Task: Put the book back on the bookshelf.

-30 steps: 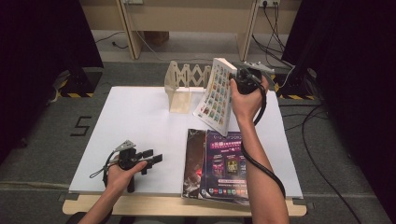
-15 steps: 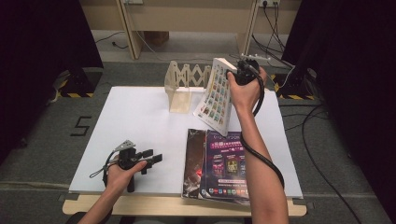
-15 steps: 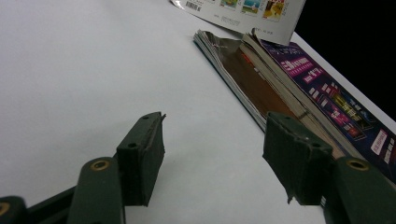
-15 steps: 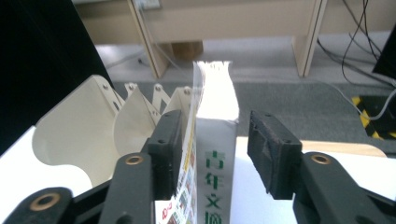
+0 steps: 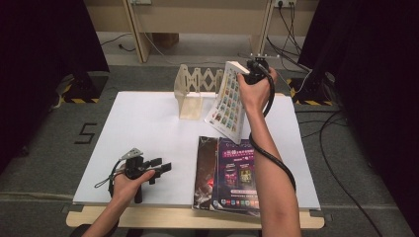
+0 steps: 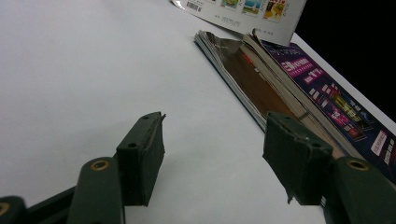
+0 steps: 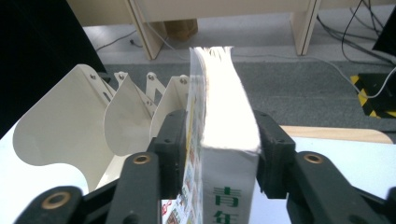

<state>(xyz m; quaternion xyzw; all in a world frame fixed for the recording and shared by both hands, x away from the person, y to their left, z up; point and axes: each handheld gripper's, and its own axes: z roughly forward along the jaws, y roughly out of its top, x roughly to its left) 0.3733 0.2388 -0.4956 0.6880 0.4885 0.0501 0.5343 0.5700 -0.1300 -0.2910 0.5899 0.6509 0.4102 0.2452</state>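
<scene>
- White table point(image 5: 143, 128): wide and flat, carrying everything; bare under and ahead of the left gripper point(image 5: 157, 168).
- Cream rack point(image 5: 193, 91) with fan-shaped dividers point(image 7: 126, 116): standing just to the left of the right gripper point(image 7: 218, 154), slots open upward; probably the place for storing books upright.
- Stack of magazines point(image 5: 228, 174): lying flat, near the right of the left gripper, spines toward it; most likely waiting for their turn. Purple cover point(image 6: 327, 88) on top with white characters, too small and blurred for reading.
- Thick book point(image 5: 228, 103): pinched between the pads of the right gripper, held tilted above the table with the lower corner close to the surface, just beside the rack. Held by the top edge, probably so that the bottom goes first into a slot.
- Cover of the book: grid of small colourful pictures; green Chinese characters on the spine point(image 7: 226, 205), the top one reading "青", the one below cut off.
- Jaws of the right gripper: have just been closing, now pressing on both sides of the book.
- Left gripper: resting low over the table, jaws spread apart, nothing between them; apparently idle while the other hand works.
</scene>
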